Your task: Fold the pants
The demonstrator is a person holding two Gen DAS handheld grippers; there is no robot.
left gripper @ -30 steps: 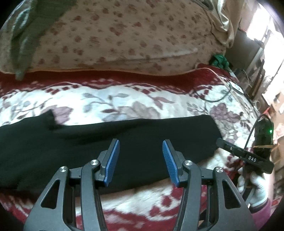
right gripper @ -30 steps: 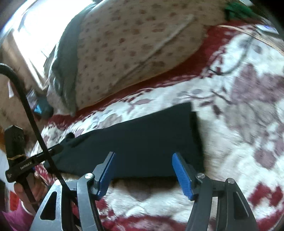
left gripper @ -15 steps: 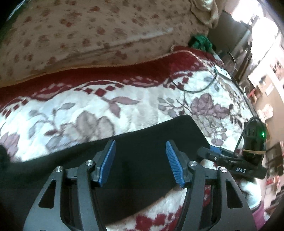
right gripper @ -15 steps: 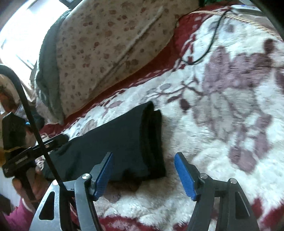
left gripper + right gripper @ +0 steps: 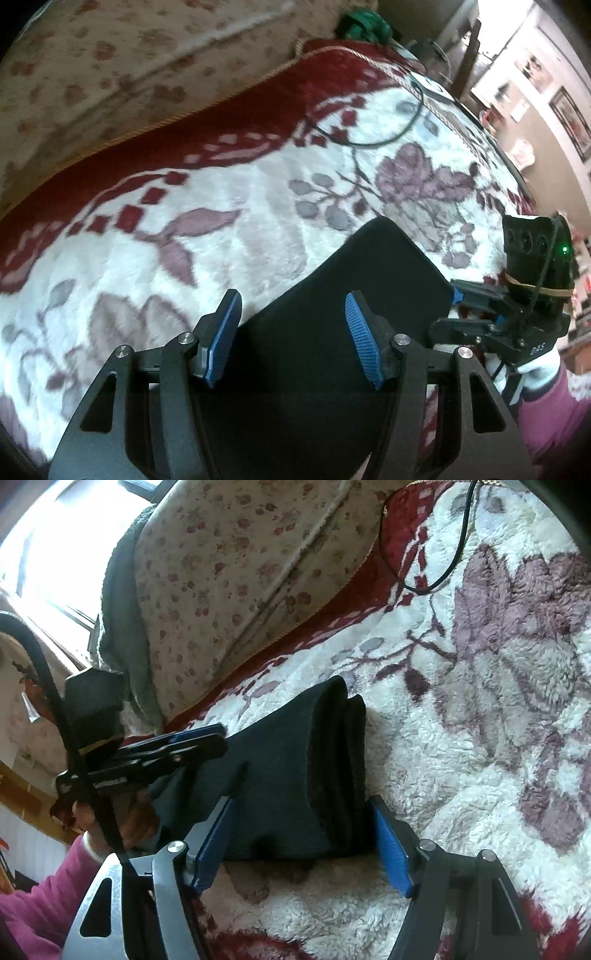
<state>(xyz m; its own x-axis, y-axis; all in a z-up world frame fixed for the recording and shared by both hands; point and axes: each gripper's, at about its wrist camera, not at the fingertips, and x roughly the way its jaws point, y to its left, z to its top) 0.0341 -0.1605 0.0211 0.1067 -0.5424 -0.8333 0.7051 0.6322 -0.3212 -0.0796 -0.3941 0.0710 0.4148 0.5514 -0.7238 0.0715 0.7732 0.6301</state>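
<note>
The black pants [image 5: 354, 295] lie folded lengthwise on a white and red floral blanket [image 5: 221, 206]. My left gripper [image 5: 291, 325] is open, low over the cloth near its end. My right gripper [image 5: 303, 834] is open with its blue fingers either side of the pants' layered end [image 5: 332, 760], close to the near edge. In the left wrist view the right gripper [image 5: 458, 302] sits at the pants' right corner. In the right wrist view the left gripper [image 5: 207, 740] reaches over the pants from the left.
A floral cushion [image 5: 236, 561] with a grey cloth [image 5: 118, 602] stands behind the blanket. A black cable [image 5: 369, 136] loops on the blanket at the back. A green cloth [image 5: 364, 22] lies in the far corner.
Both grippers have moved toward the pants' right end and down close to the cloth. The right gripper's fingers now straddle the layered end. Both stay open.
</note>
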